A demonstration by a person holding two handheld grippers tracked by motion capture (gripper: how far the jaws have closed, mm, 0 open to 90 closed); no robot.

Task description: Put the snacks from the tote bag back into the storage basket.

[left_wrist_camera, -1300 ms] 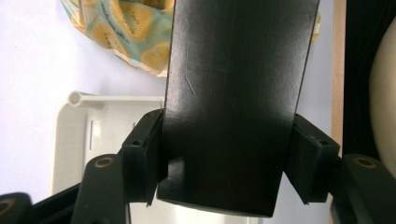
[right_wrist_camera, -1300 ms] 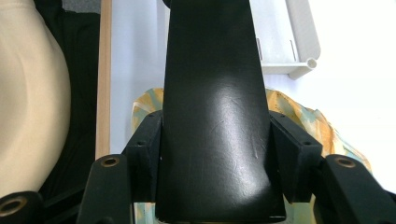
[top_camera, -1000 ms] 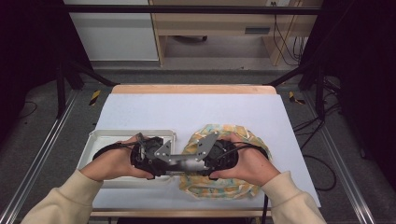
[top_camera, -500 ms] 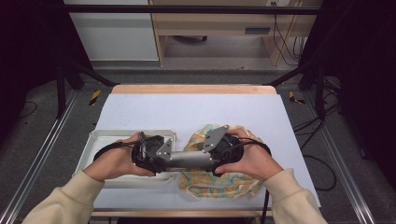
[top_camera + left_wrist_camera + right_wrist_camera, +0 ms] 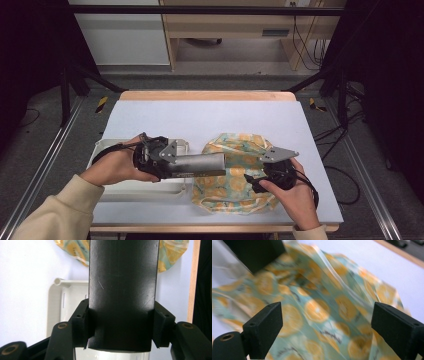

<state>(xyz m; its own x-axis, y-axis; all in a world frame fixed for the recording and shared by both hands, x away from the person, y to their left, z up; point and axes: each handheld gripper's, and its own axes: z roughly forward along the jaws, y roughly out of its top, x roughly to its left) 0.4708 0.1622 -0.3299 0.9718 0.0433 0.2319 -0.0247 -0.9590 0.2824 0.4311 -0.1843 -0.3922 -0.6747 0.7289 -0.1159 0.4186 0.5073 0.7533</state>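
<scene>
OK, I've got the left gripper (image 5: 176, 165) clamped on a long dark cylinder w/ a metal-grey sheen (image 5: 200, 164), jaws about half spread and both pads pressed on its sides – clear in the left gripper view, where the cylinder (image 5: 123, 290) runs straight up btwn the black jaws w/ a pale clear rim at its near end. In the high view the cylinder lies roughly level, pointing from my left hand (image 5: 112, 167) toward the right, its far end over the edge of the crumpled teal-and-orange citrus-print cloth (image 5: 235, 175). That cloth sits on the pale blue table mat (image 5: 210, 115), centre-right, near the front edge. Just left of it, under my left hand, is the white plastic tray (image 5: 145, 189); its rim also shows in the left gripper view (image 5: 67, 283). The right gripper (image 5: 260, 176) is low over the front right part of the cloth, jaws have just been opening, now wide, nothing btwn them but the cloth (image 5: 322, 312) spread out below – pads not pressing on anything. The right hand (image 5: 292, 197) is at the cloth's near right corner, well apart from the cylinder.
</scene>
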